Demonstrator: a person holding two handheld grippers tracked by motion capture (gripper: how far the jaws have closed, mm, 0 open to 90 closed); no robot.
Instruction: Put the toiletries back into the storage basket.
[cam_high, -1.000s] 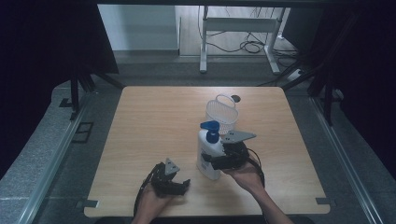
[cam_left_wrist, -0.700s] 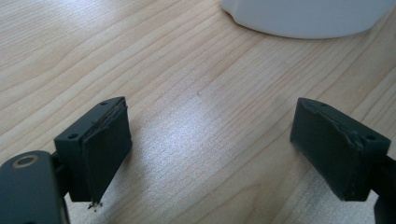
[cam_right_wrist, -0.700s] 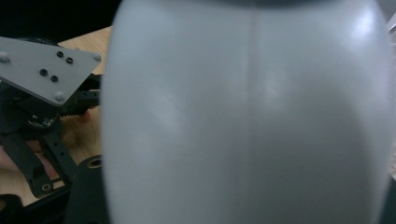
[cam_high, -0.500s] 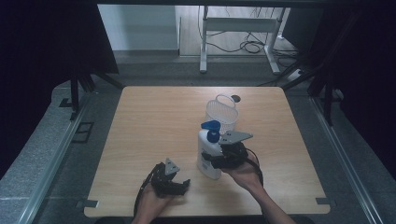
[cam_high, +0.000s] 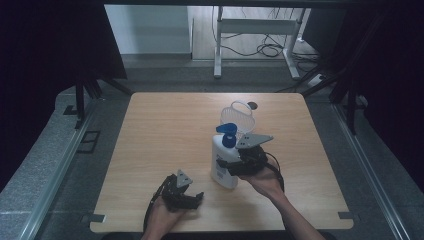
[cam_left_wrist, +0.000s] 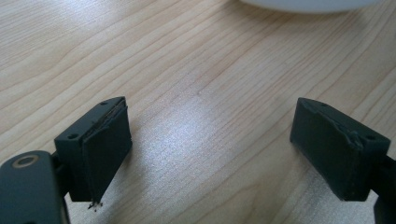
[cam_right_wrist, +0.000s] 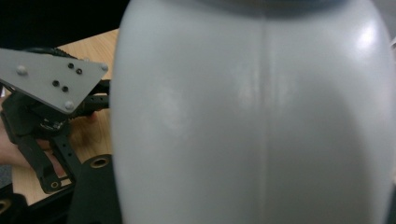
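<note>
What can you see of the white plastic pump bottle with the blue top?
The white plastic pump bottle has a smooth oval body, a vertical mould seam down its side and a blue pump head. It stands upright on the wooden table, just in front of a clear plastic basket. The right gripper is closed on its body from the side; its jaws have just closed. Fill level cannot be told.

White plastic bottle (cam_high: 223, 165) with blue pump top, upright on the wooden surface (cam_high: 165, 135), right of centre, toward the near edge. Body smooth, oval, with a vertical mould seam visible close up. Clear basket-like container just behind it.
</note>
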